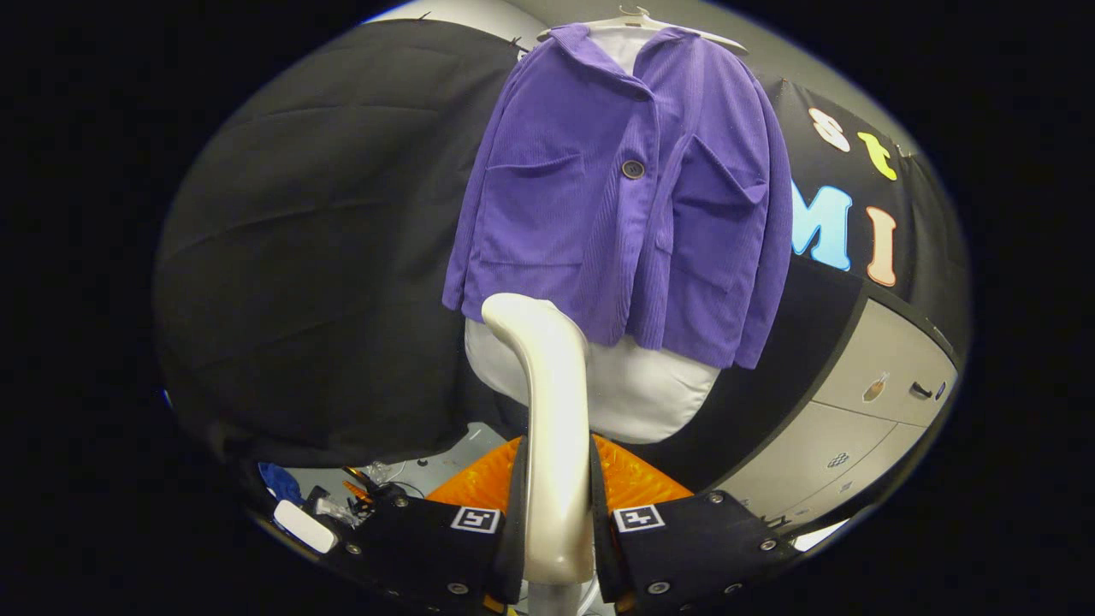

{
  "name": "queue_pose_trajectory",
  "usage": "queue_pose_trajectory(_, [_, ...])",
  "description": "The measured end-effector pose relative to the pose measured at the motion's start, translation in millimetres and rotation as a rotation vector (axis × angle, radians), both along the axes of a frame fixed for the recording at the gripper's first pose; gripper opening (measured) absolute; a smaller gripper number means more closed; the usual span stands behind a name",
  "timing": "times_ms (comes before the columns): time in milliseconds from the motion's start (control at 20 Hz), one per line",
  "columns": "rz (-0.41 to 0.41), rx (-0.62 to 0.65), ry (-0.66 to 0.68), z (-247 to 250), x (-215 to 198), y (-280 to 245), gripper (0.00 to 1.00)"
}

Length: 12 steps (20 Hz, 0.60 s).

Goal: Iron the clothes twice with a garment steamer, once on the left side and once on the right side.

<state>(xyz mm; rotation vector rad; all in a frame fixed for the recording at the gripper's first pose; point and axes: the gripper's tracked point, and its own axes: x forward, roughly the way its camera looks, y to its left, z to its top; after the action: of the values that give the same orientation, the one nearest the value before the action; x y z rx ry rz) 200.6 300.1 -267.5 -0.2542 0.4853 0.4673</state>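
The garment steamer [552, 428] is clamped between the two fingers [513, 522], both sides pressed against its cream handle; the gripper [554, 530] is clenched on it. The steamer is held upright, its body rising from between the fingers and curving at the top toward the clothes, with the rounded head seen just below the jacket's hem. The purple jacket [616, 214] is hung on a white hanger [637, 21] beyond the fingers, well above them, in front of the black cloth wall [316, 257]. The jacket is ribbed, with one dark button [632, 168] fastened at mid-front and a patch pocket on each side; the collar is open. A white garment [633, 389] is seen under the jacket, showing at the neck and hanging out below the hem, directly behind the steamer head. Whether the steamer head touches the white fabric cannot be told. An orange textured part [637, 479] is seen just behind the fingers. Grey cabinet drawers [881, 376] are seen at the right, beyond the wall cloth.
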Motion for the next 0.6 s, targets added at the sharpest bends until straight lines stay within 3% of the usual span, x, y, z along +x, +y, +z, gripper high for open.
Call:
queue_pose_trajectory(350, [-0.047, 0.031, 0.016, 0.7, -19.5, -47.9, 0.34])
queue_pose_trajectory(600, [-0.100, 0.124, -0.040, 39.9, -43.3, -104.6, 0.34])
